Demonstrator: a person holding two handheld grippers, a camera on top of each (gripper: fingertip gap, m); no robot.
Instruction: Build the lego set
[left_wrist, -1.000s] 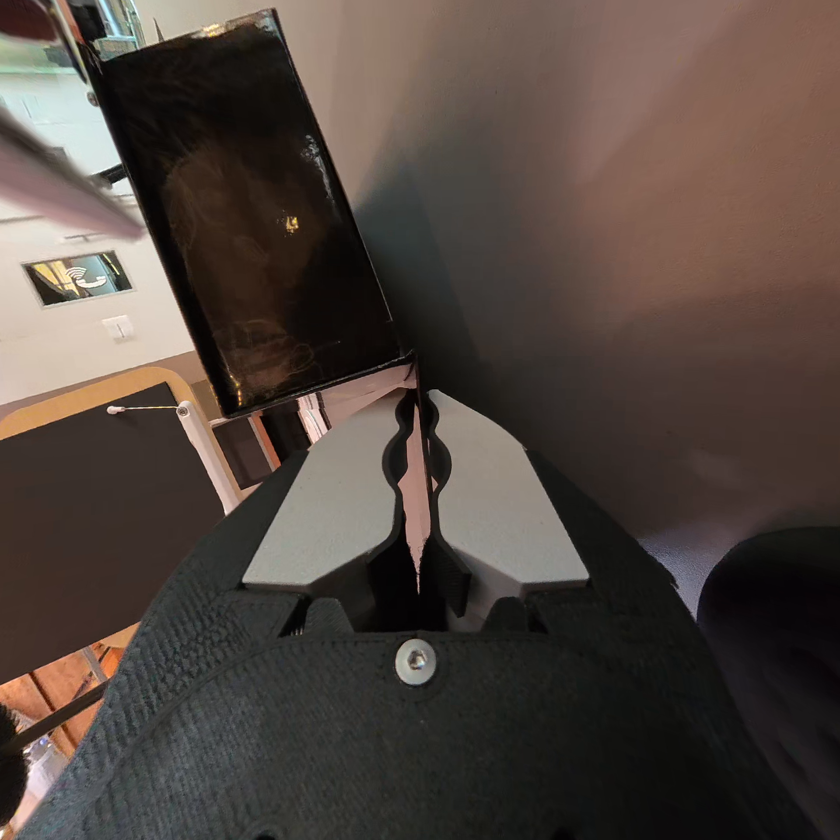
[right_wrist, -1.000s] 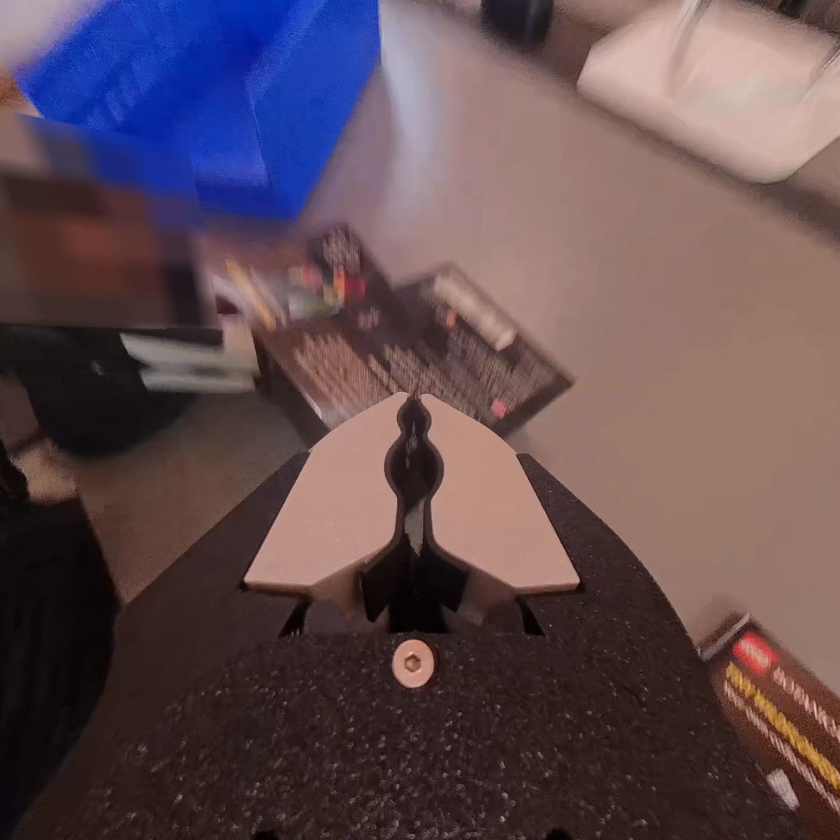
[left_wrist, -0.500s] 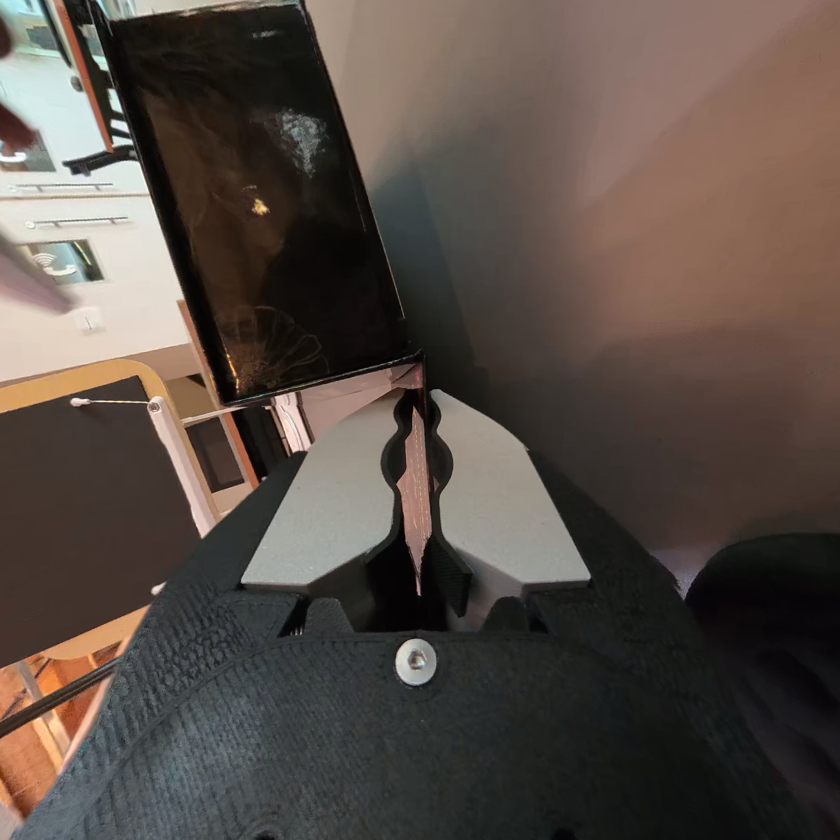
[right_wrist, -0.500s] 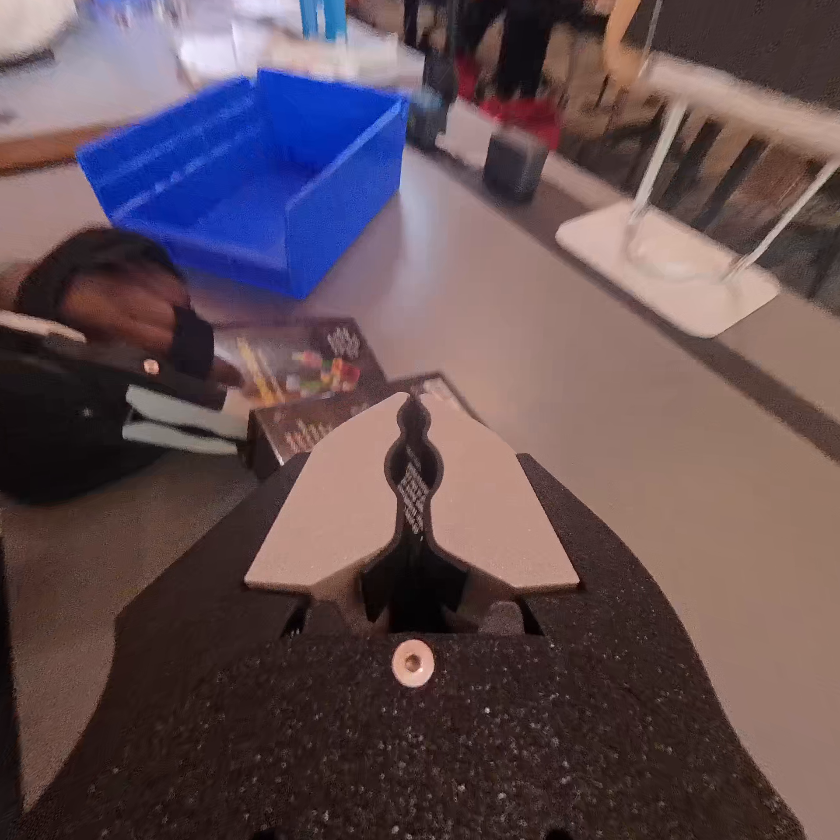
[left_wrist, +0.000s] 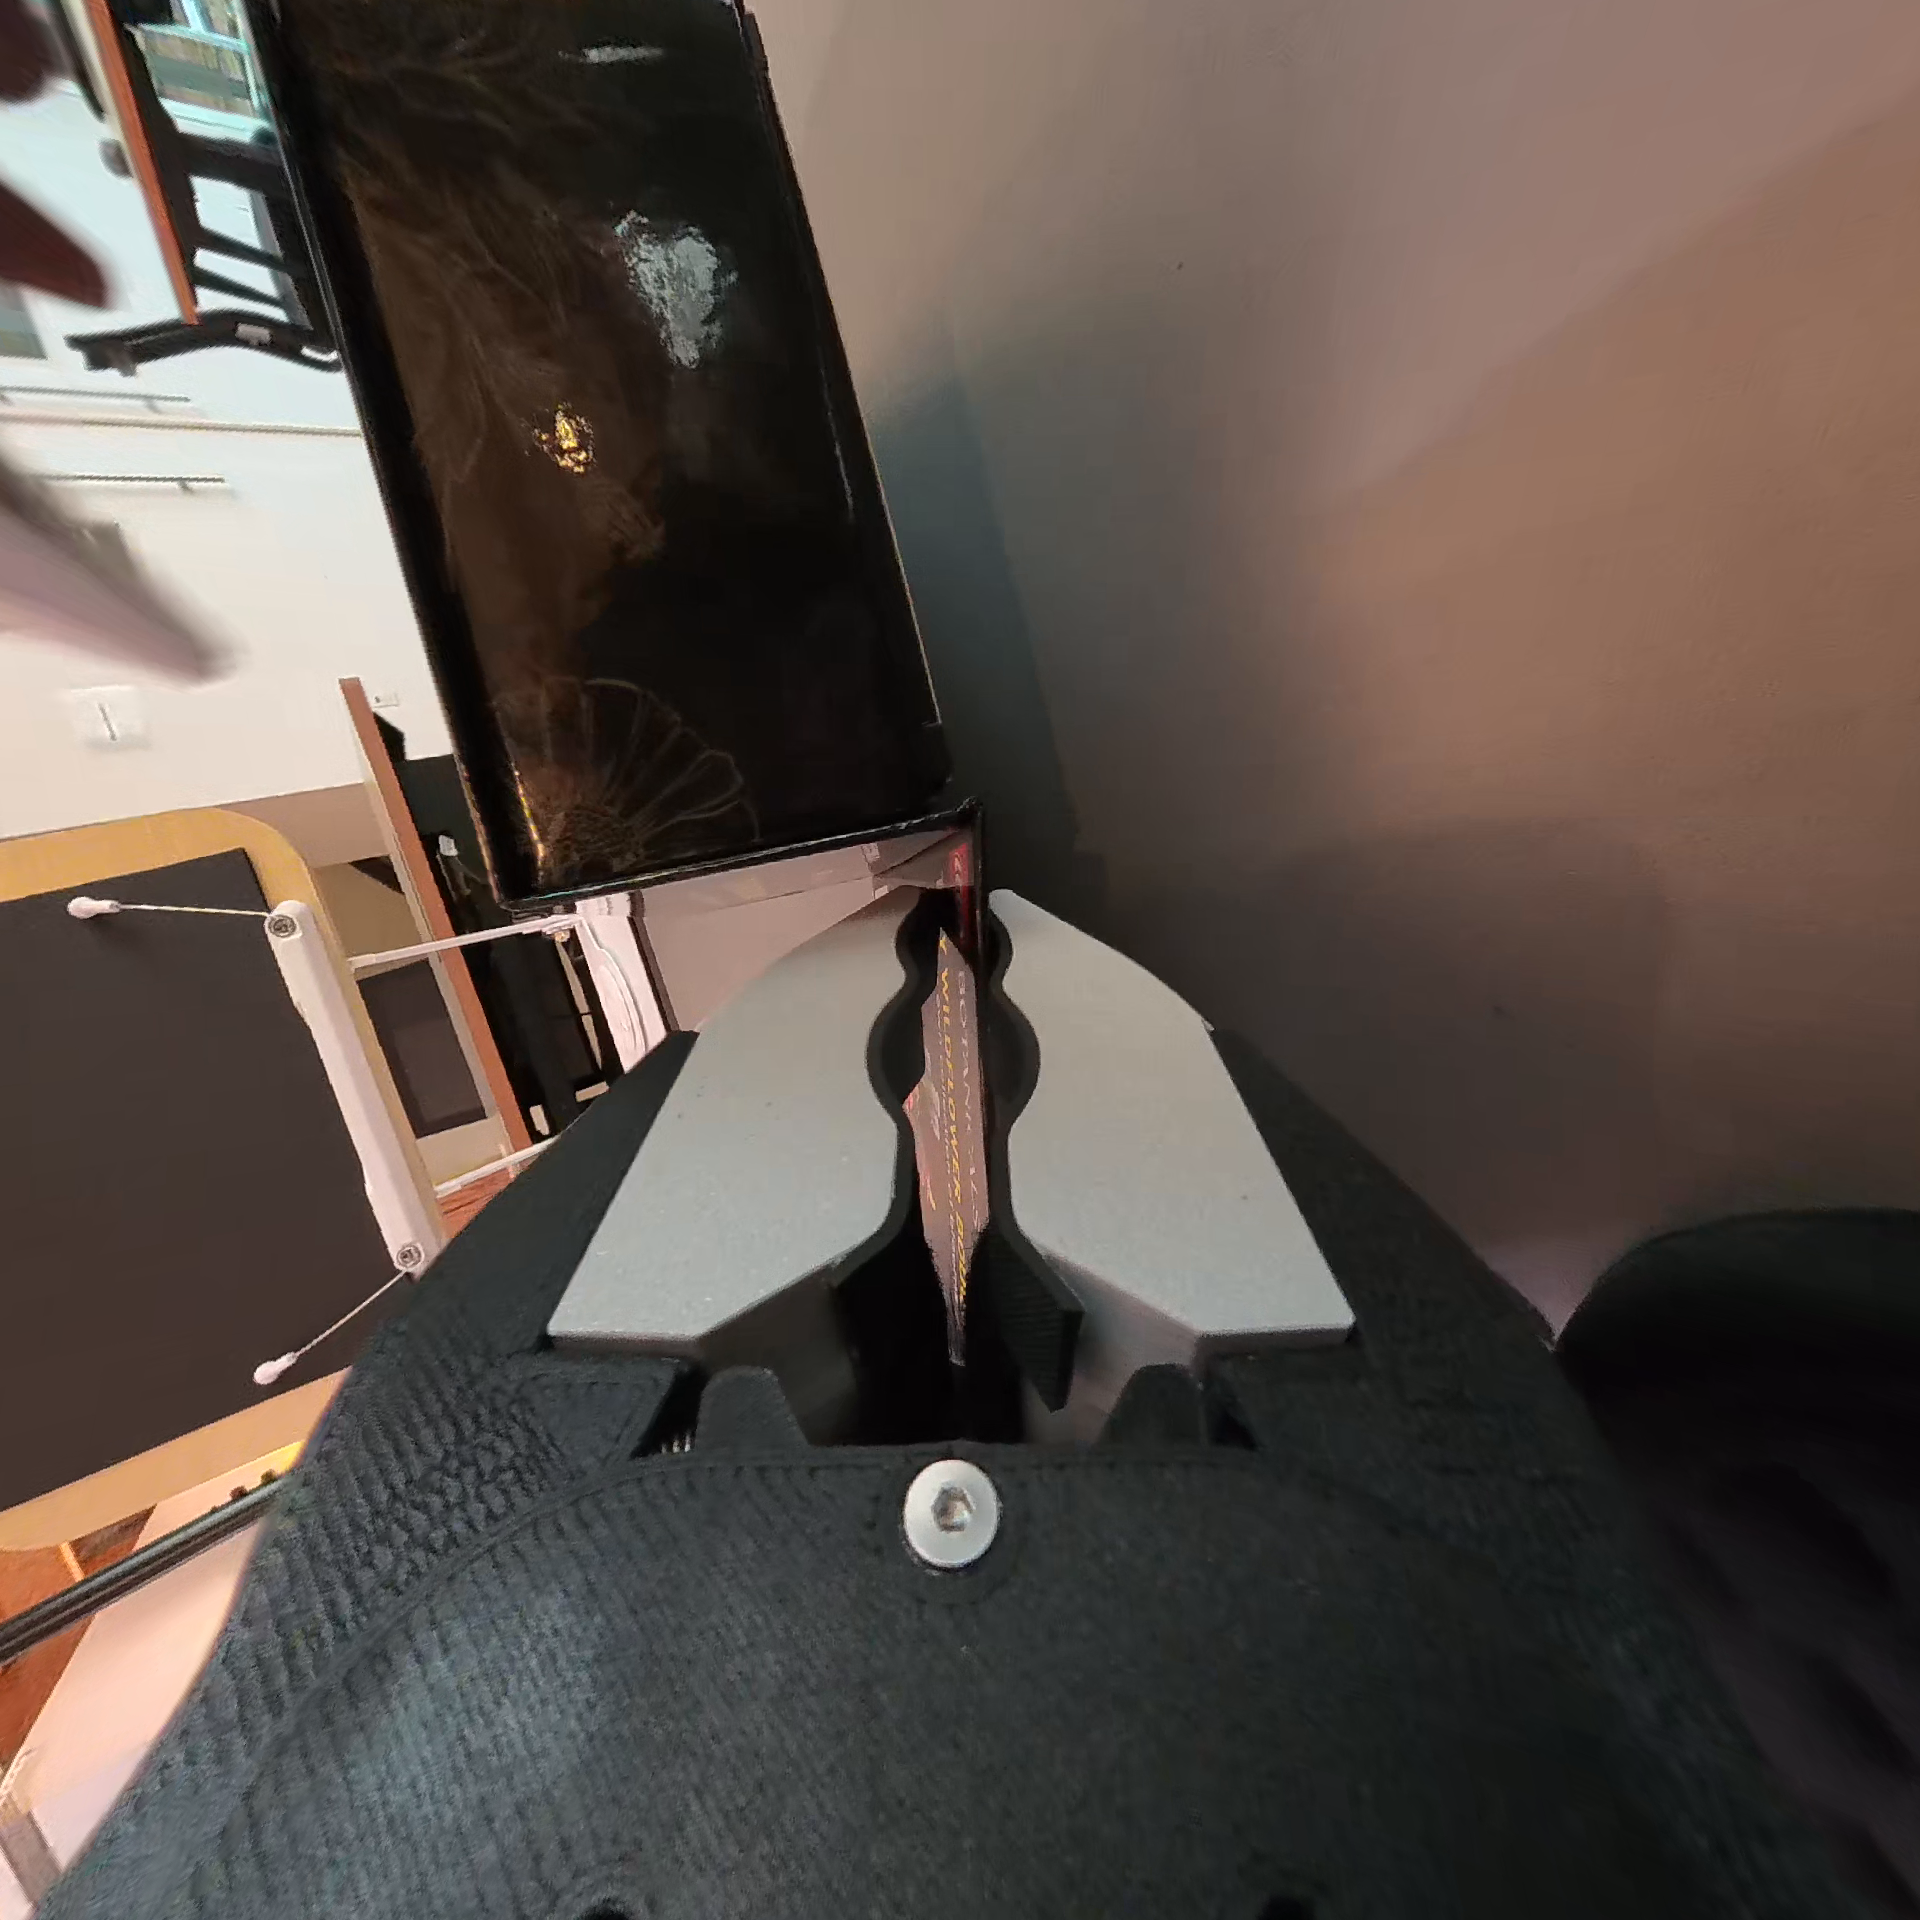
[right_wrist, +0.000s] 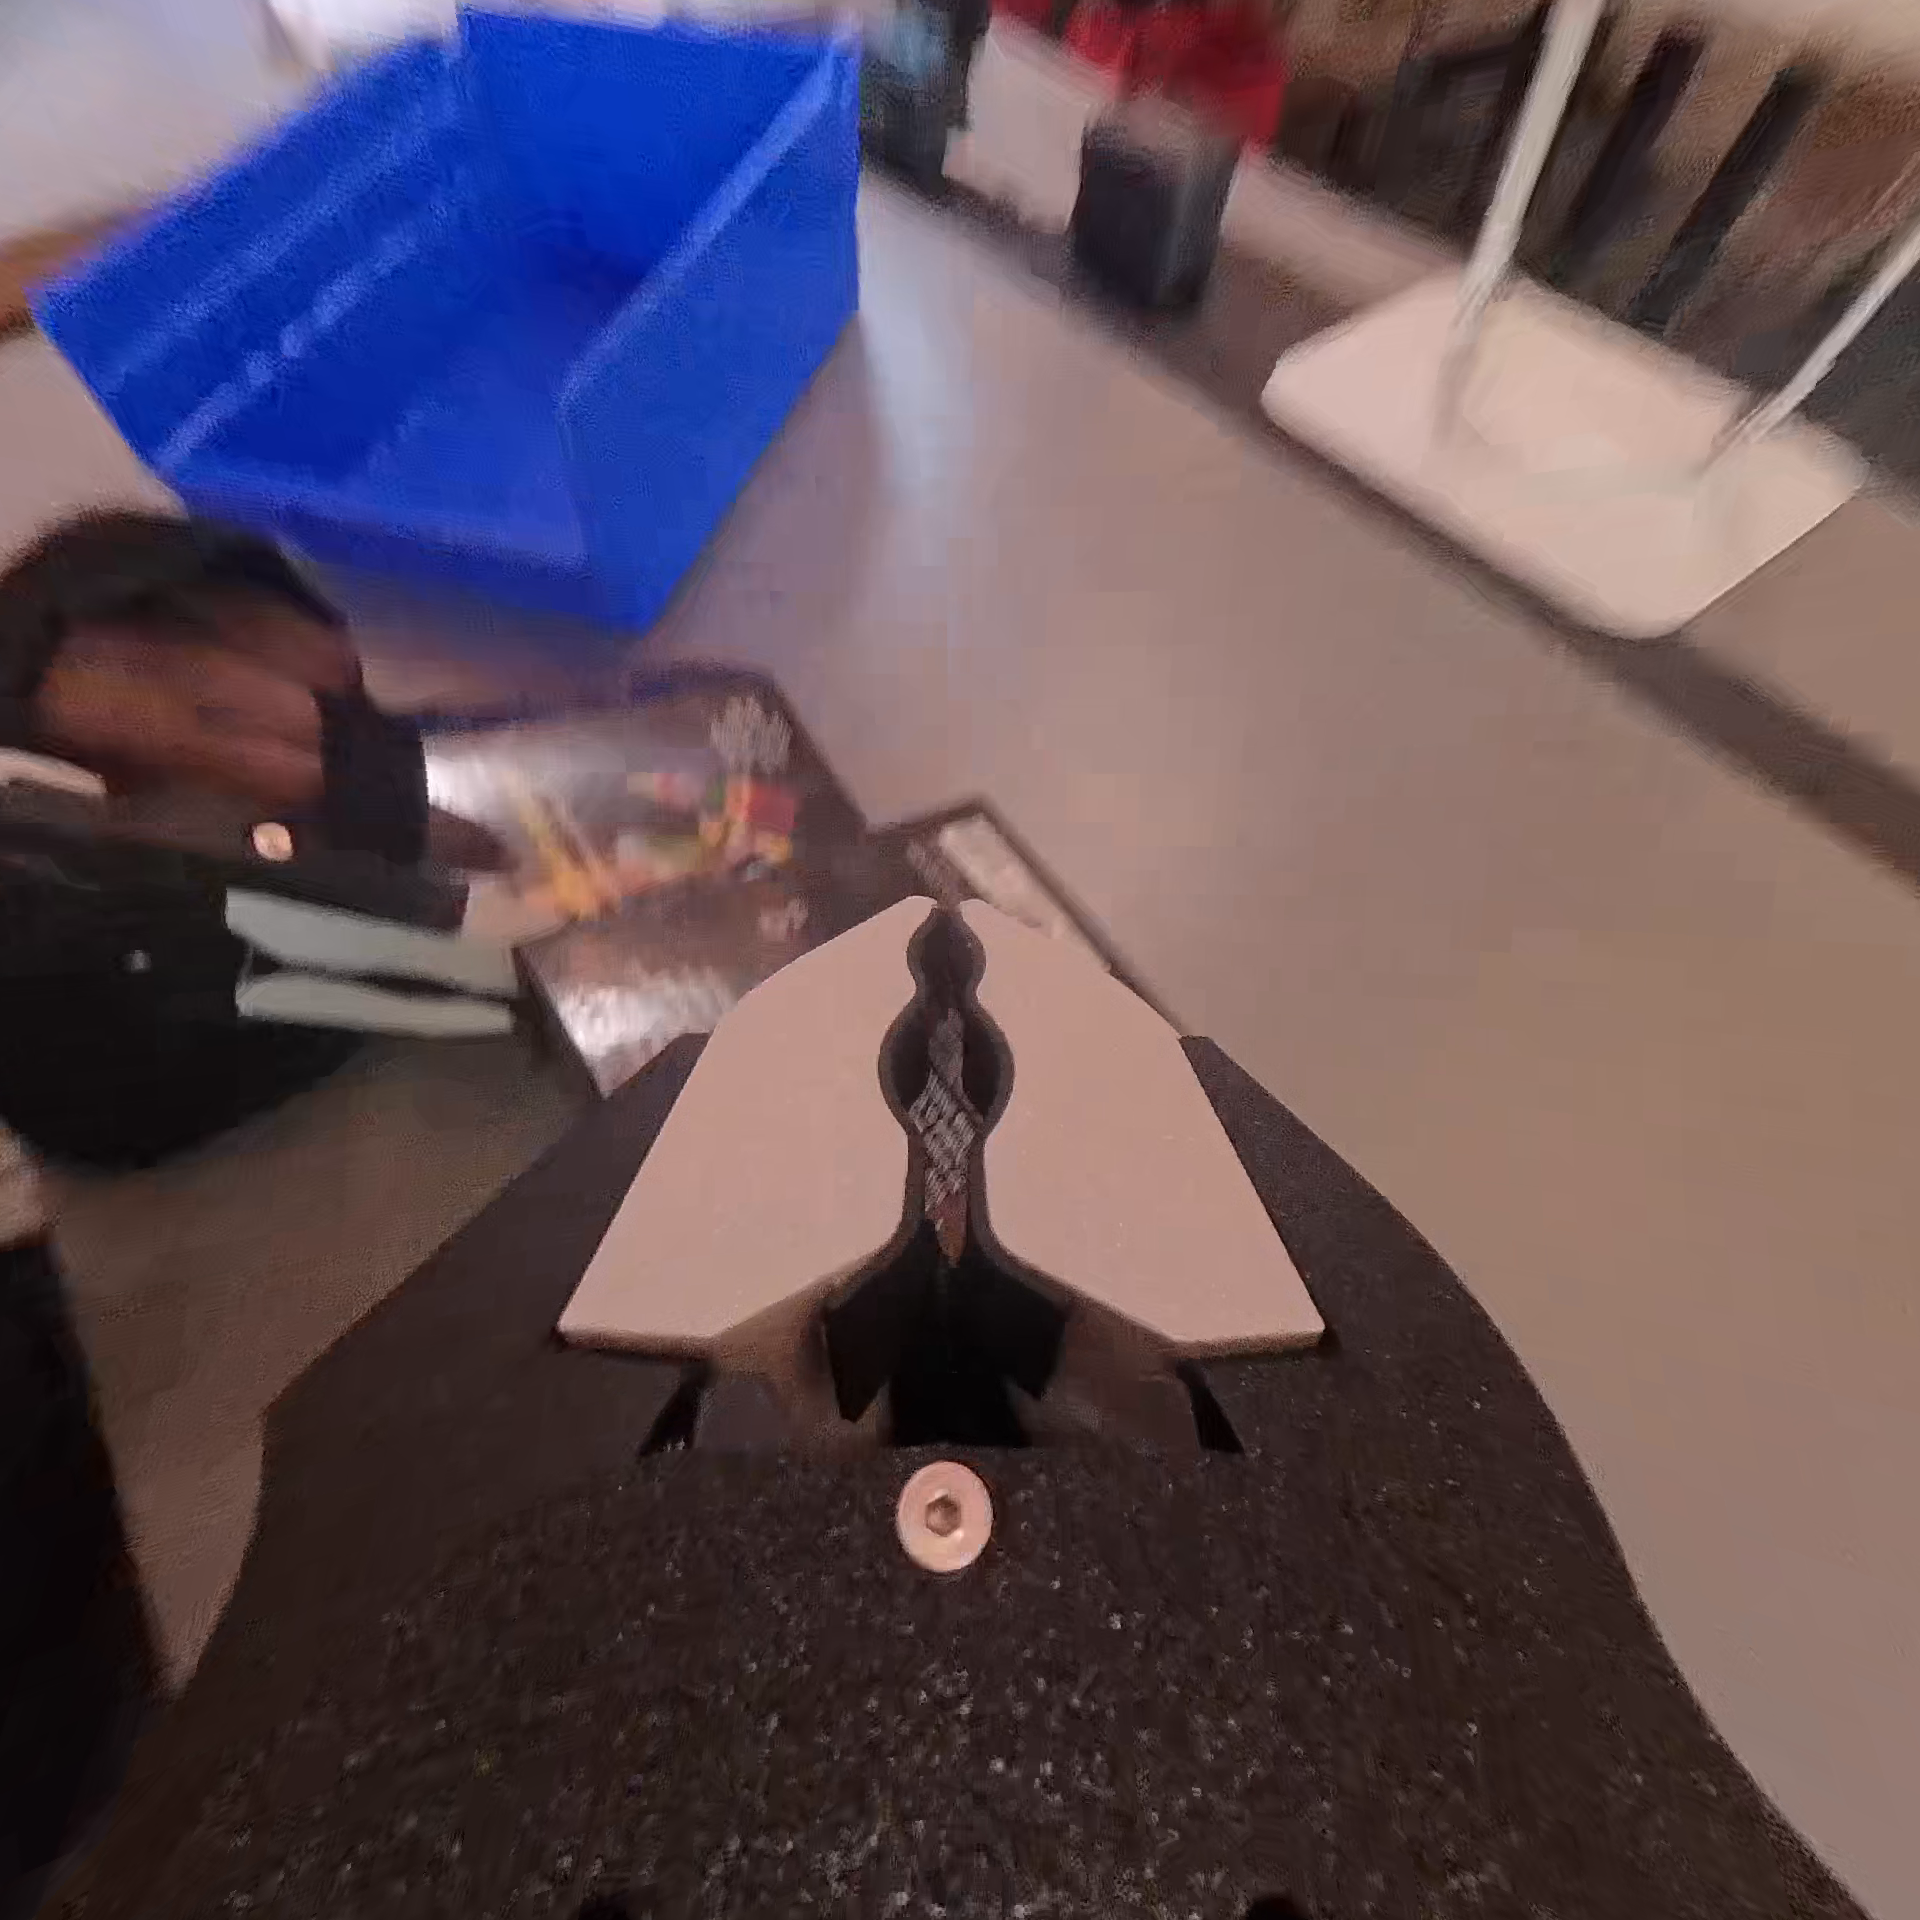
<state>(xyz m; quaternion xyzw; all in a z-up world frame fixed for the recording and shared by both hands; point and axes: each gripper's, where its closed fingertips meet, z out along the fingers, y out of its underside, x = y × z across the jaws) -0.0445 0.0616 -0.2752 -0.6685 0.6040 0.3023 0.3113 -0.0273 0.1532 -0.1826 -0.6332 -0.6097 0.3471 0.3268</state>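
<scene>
Left wrist view
Left gripper (left_wrist: 961, 914): jaws clamped on an end flap of the black lego box (left_wrist: 623, 457).
Box: tilted, its edge against the grey table (left_wrist: 1455, 520).

Right wrist view
Right gripper (right_wrist: 948, 914): jaws together on a thin printed flap; blurred.
Box (right_wrist: 665, 852): on the table (right_wrist: 1247, 831), just in front of the blue bin (right_wrist: 468, 291).
White stand base (right_wrist: 1538, 457): right of the bin, well apart.

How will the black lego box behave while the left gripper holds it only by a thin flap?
The black lego box likely hangs from a bending cardboard flap, so it may swing. Its glossy faces look slippery. The left gripper pinches only one edge, so it could twist.
</scene>
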